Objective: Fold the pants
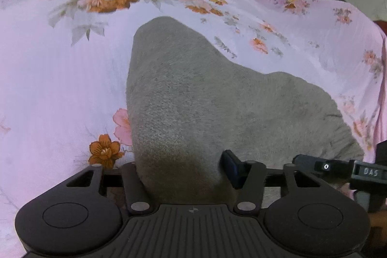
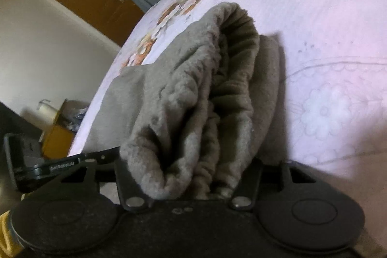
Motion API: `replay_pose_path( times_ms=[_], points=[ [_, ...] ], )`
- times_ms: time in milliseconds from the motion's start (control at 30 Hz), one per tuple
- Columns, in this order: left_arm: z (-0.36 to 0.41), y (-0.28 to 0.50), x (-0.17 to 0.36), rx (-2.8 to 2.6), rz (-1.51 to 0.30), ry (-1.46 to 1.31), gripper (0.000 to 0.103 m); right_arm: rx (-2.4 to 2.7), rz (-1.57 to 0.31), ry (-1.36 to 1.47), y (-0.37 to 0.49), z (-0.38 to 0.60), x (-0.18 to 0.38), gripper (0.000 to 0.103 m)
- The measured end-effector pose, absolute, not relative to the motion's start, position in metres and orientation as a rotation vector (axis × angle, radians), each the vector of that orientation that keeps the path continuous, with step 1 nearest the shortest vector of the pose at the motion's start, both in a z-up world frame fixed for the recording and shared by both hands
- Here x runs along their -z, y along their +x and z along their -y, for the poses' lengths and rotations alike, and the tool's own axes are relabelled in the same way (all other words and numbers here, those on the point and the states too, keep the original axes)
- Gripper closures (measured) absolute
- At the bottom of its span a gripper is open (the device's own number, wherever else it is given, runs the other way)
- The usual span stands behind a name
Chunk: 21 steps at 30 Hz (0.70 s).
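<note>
Left gripper and right gripper both clamped closed.

The left wrist view looks forward over its left gripper, low and very close to the grey pants, toward the far edge of the floral bedsheet. The right wrist view is tilted, equally near over the right gripper, facing the sheet's left edge. Both share pants and sheet
</note>
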<state>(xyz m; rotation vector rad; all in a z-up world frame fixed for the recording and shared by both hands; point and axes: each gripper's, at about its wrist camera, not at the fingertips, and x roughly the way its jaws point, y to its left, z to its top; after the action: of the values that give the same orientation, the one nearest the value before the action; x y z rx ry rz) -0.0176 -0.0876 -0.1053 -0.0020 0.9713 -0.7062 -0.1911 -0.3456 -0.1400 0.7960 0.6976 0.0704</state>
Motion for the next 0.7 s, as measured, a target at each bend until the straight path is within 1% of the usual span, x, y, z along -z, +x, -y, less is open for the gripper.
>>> replay_pose_path(
  times_ms=[67, 100, 233, 533, 700],
  points=[
    [0.088, -0.026, 0.096, 0.701, -0.926, 0.034, 0.062, -0.078, -0.659, 0.820, -0.198, 0.342, 0.133, 0.047],
    [0.088, -0.029, 0.091, 0.701, -0.908, 0.043, 0.064, -0.088, -0.638, 0.836, -0.202, 0.343, 0.130, 0.048],
    [0.085, -0.040, 0.069, 0.709, -0.836, 0.055, 0.079, -0.132, -0.576, 0.860, -0.208, 0.338, 0.107, 0.048],
    [0.082, -0.045, 0.025, 0.707, -0.725, 0.032, 0.079, -0.211, -0.453, 0.862, -0.215, 0.339, 0.060, 0.048],
    [0.091, -0.033, -0.003, 0.700, -0.655, 0.033, 0.079, -0.231, -0.395, 0.841, -0.200, 0.347, 0.034, 0.048]
  ],
)
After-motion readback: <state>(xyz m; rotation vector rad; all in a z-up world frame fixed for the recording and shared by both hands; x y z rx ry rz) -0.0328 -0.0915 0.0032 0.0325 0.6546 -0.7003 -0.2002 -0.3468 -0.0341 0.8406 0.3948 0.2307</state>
